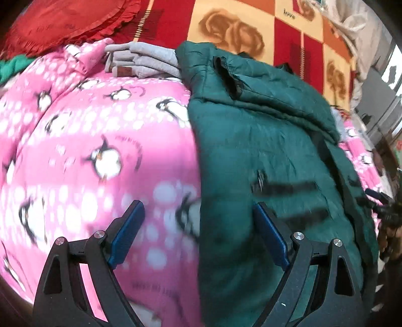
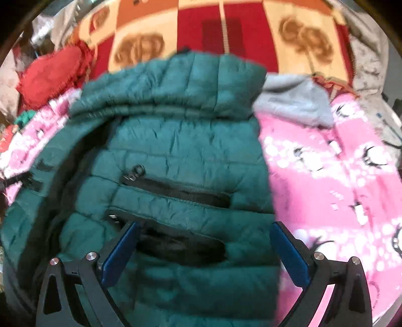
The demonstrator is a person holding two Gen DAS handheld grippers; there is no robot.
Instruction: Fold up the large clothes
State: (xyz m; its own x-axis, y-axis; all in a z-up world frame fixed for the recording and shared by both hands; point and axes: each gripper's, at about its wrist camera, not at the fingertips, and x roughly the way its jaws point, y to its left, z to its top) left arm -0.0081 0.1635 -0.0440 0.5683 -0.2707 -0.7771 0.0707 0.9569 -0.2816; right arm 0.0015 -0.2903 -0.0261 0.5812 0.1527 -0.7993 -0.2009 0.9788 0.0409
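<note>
A dark green quilted puffer jacket (image 1: 263,140) lies on a pink penguin-print blanket (image 1: 88,151), with black zip pockets facing up. It also shows in the right wrist view (image 2: 176,151), partly folded, its top edge rolled over. My left gripper (image 1: 198,213) is open and empty, hovering over the jacket's left edge where it meets the blanket. My right gripper (image 2: 203,236) is open and empty, above the jacket's lower zip pocket (image 2: 181,244). Both views are motion-blurred.
A folded grey garment (image 1: 143,60) lies at the blanket's far edge, also seen in the right wrist view (image 2: 294,100). A red ruffled cushion (image 1: 62,20) and a red-and-orange rose-pattern blanket (image 1: 238,27) lie behind. Grey-white cloth (image 2: 369,65) is piled at the far right.
</note>
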